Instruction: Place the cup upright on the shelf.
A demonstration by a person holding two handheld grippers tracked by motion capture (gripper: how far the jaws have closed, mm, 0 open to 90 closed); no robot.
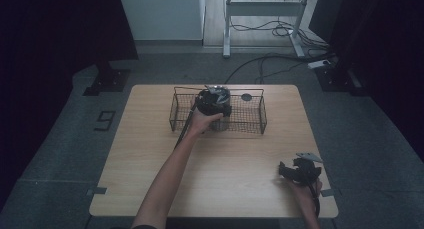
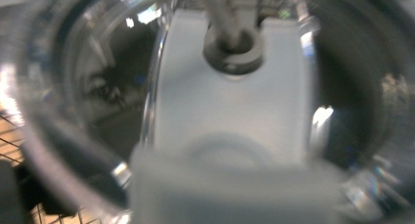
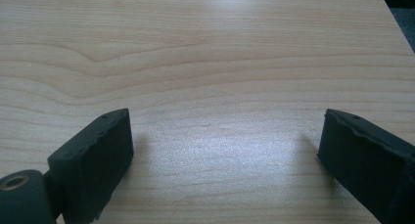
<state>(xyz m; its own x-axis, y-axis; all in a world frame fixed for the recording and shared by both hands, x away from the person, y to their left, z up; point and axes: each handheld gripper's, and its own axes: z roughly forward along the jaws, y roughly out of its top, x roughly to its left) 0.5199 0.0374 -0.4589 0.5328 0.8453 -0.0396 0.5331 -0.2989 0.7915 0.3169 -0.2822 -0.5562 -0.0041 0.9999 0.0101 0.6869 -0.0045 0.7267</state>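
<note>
wire basket (image 1: pixel 255 120) walls surround left hand-held gripper (image 1: pixel 214 102).

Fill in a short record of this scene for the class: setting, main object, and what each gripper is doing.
setting: wooden table, seen from above
main object: wire basket at the far middle of the table
left gripper: inside the basket, close against a blurred glassy, metal-edged item; grip state unclear
right gripper: near the table's front right corner, fingers wide apart over bare wood, holding nothing
small dark disc: beyond the basket
</note>
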